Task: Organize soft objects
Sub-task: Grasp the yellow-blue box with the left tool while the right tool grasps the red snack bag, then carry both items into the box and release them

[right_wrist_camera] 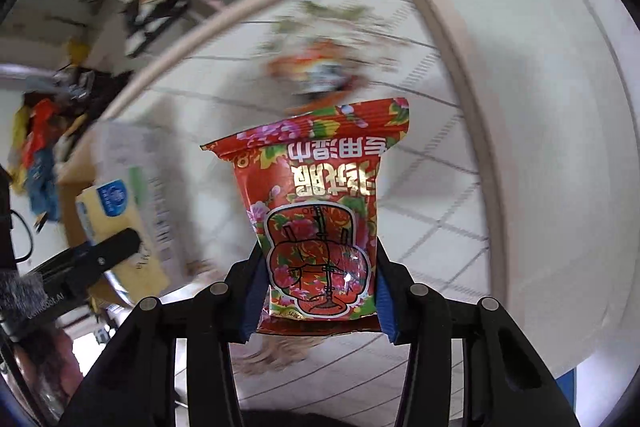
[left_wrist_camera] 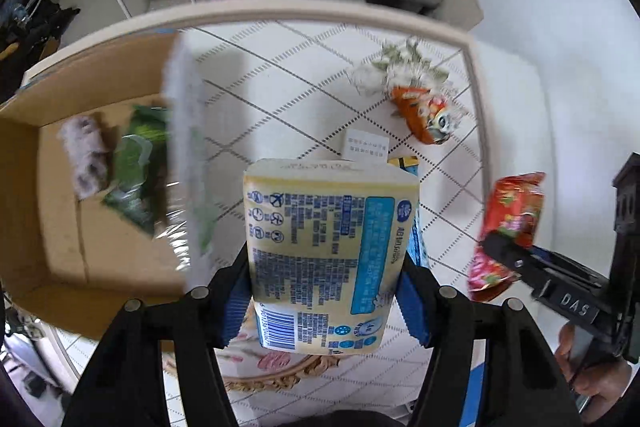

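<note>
Left tongs (left_wrist_camera: 326, 291) clamped on yellow pack (left_wrist_camera: 324, 251); right tongs (right_wrist_camera: 318, 291) clamped on red pack (right_wrist_camera: 320, 219), both carried above the table (left_wrist_camera: 280, 99).

Risk: slick film may slide from the pads.

Ahead-left, box (left_wrist_camera: 48, 187): one roll (left_wrist_camera: 84, 155), one green pack (left_wrist_camera: 136, 167). Far ahead: one orange pack (left_wrist_camera: 424, 115).

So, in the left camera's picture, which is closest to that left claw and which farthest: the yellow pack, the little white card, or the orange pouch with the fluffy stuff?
1. Yellow pack: clamped between the fingers of the left gripper.
2. White card: on the table just beyond the pack's top edge.
3. Orange pouch: farthest, up and to the right, near the table's rim.
</note>
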Available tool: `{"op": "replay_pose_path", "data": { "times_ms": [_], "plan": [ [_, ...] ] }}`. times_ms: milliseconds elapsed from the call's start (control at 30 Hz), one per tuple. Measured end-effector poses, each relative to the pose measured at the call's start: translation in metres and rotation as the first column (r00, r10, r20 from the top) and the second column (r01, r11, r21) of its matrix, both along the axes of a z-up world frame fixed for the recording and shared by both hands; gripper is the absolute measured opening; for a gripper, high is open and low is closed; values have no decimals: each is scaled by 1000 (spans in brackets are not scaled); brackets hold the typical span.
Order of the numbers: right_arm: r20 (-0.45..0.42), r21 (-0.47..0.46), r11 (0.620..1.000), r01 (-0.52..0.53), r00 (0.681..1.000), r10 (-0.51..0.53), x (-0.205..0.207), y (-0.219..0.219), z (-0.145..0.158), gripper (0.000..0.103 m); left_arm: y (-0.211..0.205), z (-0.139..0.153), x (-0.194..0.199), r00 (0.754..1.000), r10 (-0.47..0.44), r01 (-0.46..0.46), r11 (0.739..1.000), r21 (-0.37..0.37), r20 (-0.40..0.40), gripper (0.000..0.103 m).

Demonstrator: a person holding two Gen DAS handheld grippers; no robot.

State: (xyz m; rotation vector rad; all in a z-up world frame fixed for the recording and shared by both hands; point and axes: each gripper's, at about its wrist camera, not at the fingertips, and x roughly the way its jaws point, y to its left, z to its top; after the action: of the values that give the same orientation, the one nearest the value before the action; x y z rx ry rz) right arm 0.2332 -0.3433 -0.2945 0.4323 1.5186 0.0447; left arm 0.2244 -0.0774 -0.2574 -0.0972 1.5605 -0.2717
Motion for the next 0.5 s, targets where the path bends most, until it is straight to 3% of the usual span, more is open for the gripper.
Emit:
{"op": "replay_pose_path", "data": {
  "times_ms": [100,233,400,500],
  "plan": [
    [46,29,997,-65,997,64,-4,53,29,48,33,34,-5,999,23,-22,1000,-17,35,61],
    [88,51,988,-146,986,141,-15,123,64,48,76,47,1,996,55,-55,998,-9,70,61],
    [81,81,975,-205,977,198,-11,213,73,48,154,54,-3,991,99,-103,994,42,85,61],
    [59,93,972,-218,975,213,-6,263,63,48,189,39,2,990,121,-125,990,66,68,61]
  ]
}}
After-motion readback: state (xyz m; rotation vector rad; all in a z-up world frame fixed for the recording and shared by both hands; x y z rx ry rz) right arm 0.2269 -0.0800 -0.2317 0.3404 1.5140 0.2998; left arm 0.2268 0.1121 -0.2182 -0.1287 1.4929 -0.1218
